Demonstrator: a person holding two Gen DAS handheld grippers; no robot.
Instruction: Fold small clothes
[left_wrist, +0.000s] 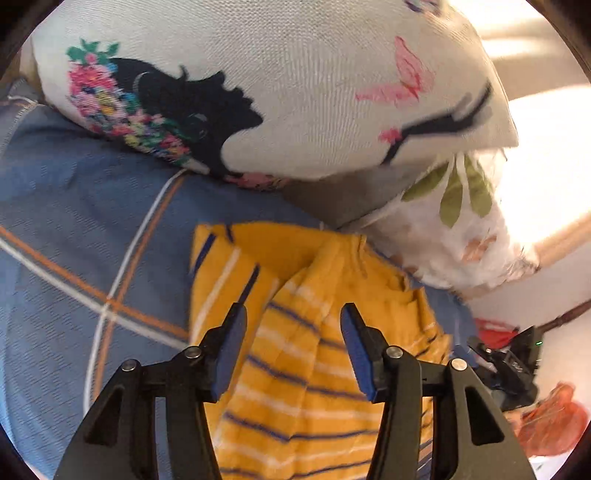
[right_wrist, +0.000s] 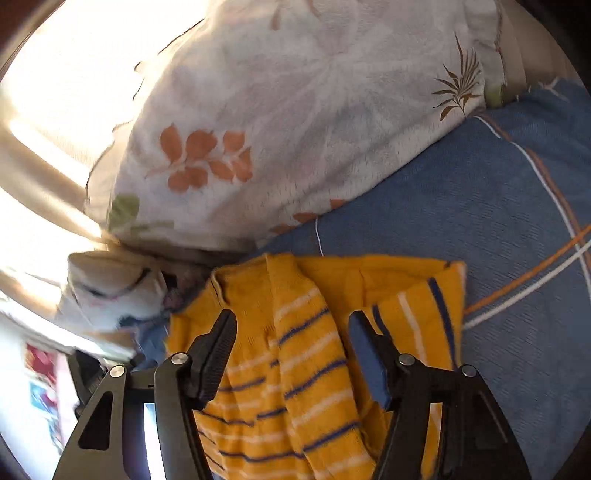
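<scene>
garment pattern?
Garment: mustard yellow with thin blue and white stripes. Clearest in the left wrist view.

Open tongs (right_wrist: 291, 332) over yellow striped garment (right_wrist: 295, 387) — blue bedsheet (right_wrist: 480, 221).

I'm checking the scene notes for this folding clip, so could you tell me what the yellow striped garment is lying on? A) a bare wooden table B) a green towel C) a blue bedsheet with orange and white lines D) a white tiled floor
C: the yellow striped garment lies on the blue bedsheet, whose orange and white lines show in both wrist views, with printed pillows just behind it.
</scene>
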